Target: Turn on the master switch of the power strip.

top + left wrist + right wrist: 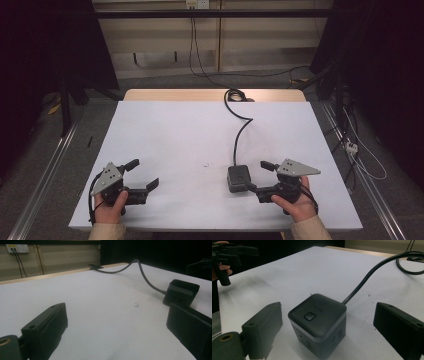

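A dark grey cube power strip (238, 178) with a button on top sits on the white table (175, 130) at the front right; its black cable (242, 131) runs to the far edge. In the right gripper view the cube (319, 321) lies between the two jaws, untouched. My right gripper (258, 176) stands open just right of the cube, jaws pointing left. My left gripper (142, 173) is open at the front left, nothing between its jaws. From the left gripper view the cube (181, 292) stands ahead to the right.
The cable coils (235, 95) at the table's far wooden edge (215, 94). Small dark specks (206, 165) mark the tabletop near the middle. Floor cables (360, 155) and metal rails flank the table. A wall socket (17, 248) is on the back wall.
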The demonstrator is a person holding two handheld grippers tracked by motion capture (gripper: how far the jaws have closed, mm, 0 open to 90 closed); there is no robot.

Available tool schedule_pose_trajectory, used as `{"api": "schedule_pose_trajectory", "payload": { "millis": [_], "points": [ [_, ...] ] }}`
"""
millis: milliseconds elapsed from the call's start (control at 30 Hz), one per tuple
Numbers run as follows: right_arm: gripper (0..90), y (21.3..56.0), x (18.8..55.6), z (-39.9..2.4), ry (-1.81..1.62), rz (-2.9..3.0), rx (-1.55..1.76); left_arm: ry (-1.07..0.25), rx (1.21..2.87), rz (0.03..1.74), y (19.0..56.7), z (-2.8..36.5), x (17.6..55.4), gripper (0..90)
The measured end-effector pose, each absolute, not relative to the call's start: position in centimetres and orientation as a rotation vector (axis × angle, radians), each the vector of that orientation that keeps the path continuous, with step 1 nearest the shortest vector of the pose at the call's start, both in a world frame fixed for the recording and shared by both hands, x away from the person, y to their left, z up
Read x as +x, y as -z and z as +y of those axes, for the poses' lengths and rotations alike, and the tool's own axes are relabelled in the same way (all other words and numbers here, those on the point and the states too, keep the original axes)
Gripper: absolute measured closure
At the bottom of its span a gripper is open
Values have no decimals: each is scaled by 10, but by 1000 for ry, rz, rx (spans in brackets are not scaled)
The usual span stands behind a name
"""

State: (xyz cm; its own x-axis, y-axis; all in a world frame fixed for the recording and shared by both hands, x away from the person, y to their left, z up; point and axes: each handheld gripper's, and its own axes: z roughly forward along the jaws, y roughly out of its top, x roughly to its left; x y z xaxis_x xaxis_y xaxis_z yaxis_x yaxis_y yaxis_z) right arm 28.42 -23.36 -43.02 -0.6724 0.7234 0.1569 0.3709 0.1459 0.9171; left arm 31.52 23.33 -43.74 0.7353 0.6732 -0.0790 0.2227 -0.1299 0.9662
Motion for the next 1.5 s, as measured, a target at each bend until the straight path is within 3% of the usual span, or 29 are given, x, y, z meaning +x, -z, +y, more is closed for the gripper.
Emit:
{"api": "schedule_pose_trajectory", "payload": {
  "millis": [1500],
  "points": [
    [89, 443, 278, -274, -1438, 2073, 1107, -458, 1692, 727, 437, 235, 314, 32]
  ]
}}
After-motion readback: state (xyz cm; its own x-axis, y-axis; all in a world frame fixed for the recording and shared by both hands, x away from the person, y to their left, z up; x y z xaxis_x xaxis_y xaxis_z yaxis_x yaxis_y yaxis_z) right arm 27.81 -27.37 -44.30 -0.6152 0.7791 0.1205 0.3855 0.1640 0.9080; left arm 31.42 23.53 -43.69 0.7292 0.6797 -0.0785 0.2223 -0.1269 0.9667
